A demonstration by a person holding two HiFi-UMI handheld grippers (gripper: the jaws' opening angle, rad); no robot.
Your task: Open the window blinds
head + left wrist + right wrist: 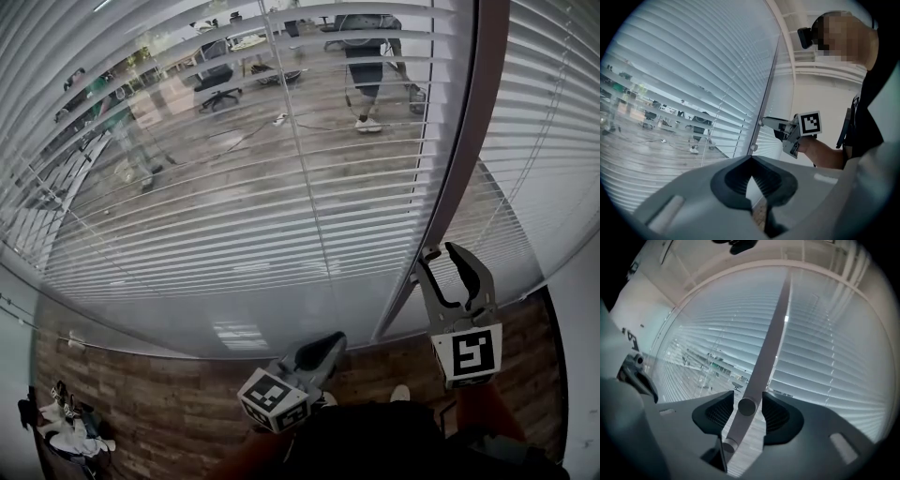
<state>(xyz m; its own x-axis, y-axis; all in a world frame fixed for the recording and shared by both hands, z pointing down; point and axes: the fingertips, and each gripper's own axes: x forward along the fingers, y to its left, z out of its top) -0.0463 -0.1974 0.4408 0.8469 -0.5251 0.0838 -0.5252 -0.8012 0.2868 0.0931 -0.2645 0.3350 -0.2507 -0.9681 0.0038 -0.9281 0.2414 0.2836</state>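
while the window blinds (234, 216) hang dead ahead, slats half tilted, the frame post (464, 141) runs upright between panes | left gripper (333, 342) low, clenched on nothing | right gripper (442, 255) nearer, jaws spread wide | post's round knob (746, 406) sits between them, ungripped

Wood floor (150, 394), with an office chair (217, 82) farther off.

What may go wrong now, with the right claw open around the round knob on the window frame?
The right claw stands open around the knob, pads seemingly not pressing: rolling now would probably turn nothing.
A second knob sits just below on the frame; closing too low might grip that one instead.
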